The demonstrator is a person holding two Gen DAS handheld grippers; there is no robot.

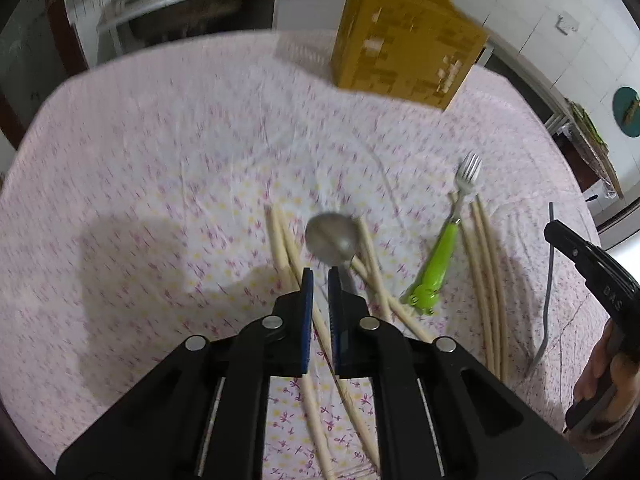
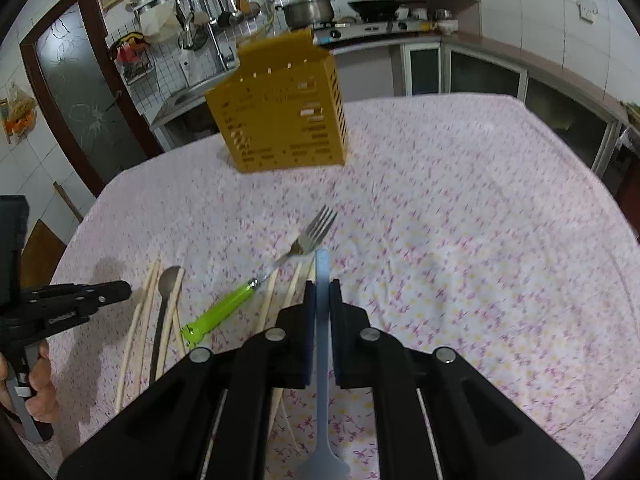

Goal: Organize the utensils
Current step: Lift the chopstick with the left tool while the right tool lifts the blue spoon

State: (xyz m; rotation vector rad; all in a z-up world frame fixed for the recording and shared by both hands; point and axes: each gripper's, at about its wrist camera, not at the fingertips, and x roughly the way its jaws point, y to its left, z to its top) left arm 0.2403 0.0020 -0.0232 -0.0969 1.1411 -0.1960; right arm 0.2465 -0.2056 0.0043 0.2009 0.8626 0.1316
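Hidden: we see the grey utensil's (image 2: 322,344) head cut off below.
Counts: one fork (image 1: 445,248), one spoon (image 1: 331,239); chopsticks (image 1: 486,264) overlap, uncountable.
Jaws: left gripper (image 1: 319,276) closed on the spoon's handle; right gripper (image 2: 321,286) grips the grey utensil.

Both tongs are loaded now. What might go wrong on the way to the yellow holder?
The right tongs pinch the blue-grey utensil mid-handle, its head hanging behind; it may pivot or slip. The left tongs grip the metal spoon near its bowl, so its handle may drag the chopsticks.
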